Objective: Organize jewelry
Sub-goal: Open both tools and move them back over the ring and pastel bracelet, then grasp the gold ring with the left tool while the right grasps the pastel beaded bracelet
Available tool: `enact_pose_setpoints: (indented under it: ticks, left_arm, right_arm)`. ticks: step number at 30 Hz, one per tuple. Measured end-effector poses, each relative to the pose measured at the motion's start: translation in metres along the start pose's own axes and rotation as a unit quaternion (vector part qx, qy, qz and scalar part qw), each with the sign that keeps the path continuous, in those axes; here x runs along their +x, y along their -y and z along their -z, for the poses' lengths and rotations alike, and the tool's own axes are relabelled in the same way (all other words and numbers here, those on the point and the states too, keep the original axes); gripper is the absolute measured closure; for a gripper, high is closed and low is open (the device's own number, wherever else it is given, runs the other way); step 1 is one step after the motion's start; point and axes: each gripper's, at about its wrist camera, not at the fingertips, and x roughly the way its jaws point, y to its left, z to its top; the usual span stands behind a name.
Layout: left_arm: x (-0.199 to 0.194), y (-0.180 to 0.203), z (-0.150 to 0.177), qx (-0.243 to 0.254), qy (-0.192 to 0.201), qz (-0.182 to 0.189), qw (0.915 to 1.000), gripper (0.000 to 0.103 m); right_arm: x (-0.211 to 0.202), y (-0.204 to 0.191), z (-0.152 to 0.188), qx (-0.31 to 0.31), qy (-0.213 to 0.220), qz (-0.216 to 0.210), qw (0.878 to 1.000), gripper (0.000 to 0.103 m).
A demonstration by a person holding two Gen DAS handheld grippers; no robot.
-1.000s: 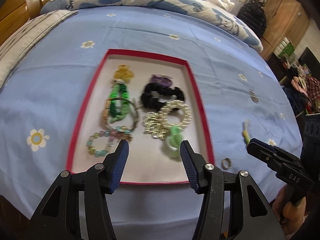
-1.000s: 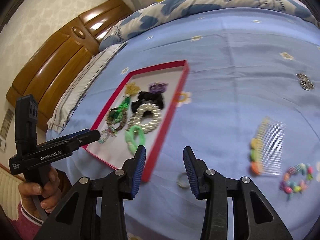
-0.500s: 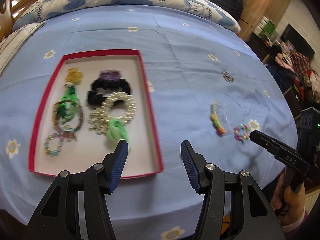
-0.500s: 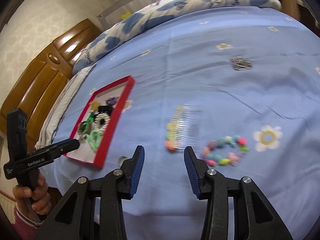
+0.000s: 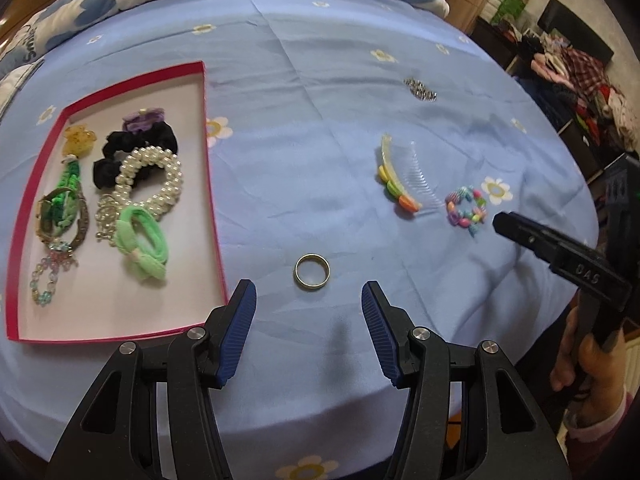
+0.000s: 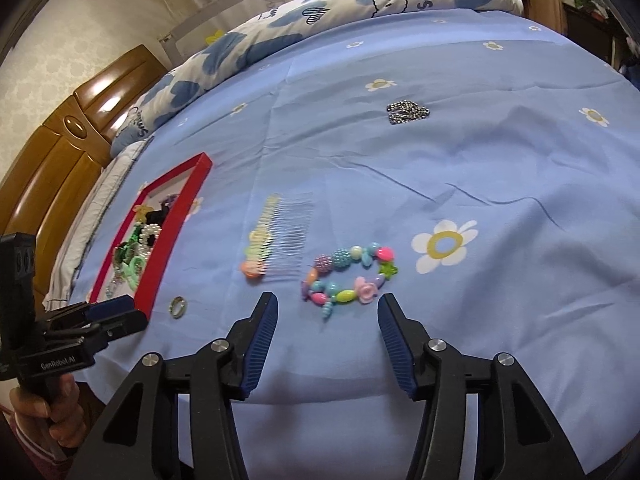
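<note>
Left wrist view: left gripper spread and empty just short of a plain gold band ring; right gripper, jaws just widened, empty before the multicoloured plastic bead bracelet. Beyond, still loose on the blue sheet: clear-toothed hair comb with pastel flowers, silver chain. Already filed in the red-rimmed shallow box: pearl bracelets, scrunchies, green hair ties.

On the bed ahead of me, a shallow tray lies at my left, holding scrunchies, bracelets and clips. To its right, on the sheet just beyond my left gripper, lies a ring. Further right sit a hair comb and, just beside it, a beaded bracelet, just beyond my right gripper. Behind them, well apart, lies a small chain. A quilt runs along the far edge.
</note>
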Motion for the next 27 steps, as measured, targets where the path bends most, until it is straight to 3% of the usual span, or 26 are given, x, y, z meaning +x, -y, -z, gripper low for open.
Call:
enact_pose_setpoints:
  ticks: [3,11,15,20,22,23,25,27]
  left_arm:
    - [0.007,0.0,-0.001,0.004,-0.003,0.0,1.0,0.049]
    - [0.032,0.008,-0.007,0.024,-0.022,-0.018,0.9993,0.05]
    - [0.036,0.015,-0.003,0.043,-0.014,-0.033,0.9984,0.051]
    - [0.039,0.015,-0.005,0.045,-0.013,-0.018,0.9987,0.08]
    - [0.04,0.017,-0.007,0.047,-0.012,-0.018,0.9987,0.082]
    - [0.04,0.017,-0.007,0.048,-0.01,-0.017,0.9986,0.082]
    - [0.04,0.018,-0.008,0.05,-0.008,-0.016,0.9986,0.082]
    - [0.038,0.017,-0.009,0.046,-0.006,-0.009,0.9989,0.082]
  right_arm:
    - [0.003,0.003,0.0,-0.001,0.0,0.005,1.0,0.042]
    - [0.014,0.008,-0.002,-0.006,-0.003,0.015,1.0,0.041]
    - [0.021,0.006,-0.002,-0.018,-0.007,0.021,1.0,0.041]
    - [0.034,0.002,-0.001,-0.04,-0.012,0.038,0.998,0.042]
    - [0.037,-0.001,0.0,-0.051,-0.01,0.048,0.998,0.044]
    - [0.038,-0.002,-0.001,-0.054,-0.009,0.05,0.997,0.046]
    - [0.039,-0.003,-0.001,-0.057,-0.007,0.056,0.997,0.07]
    - [0.038,0.0,-0.003,-0.049,-0.006,0.053,0.997,0.086]
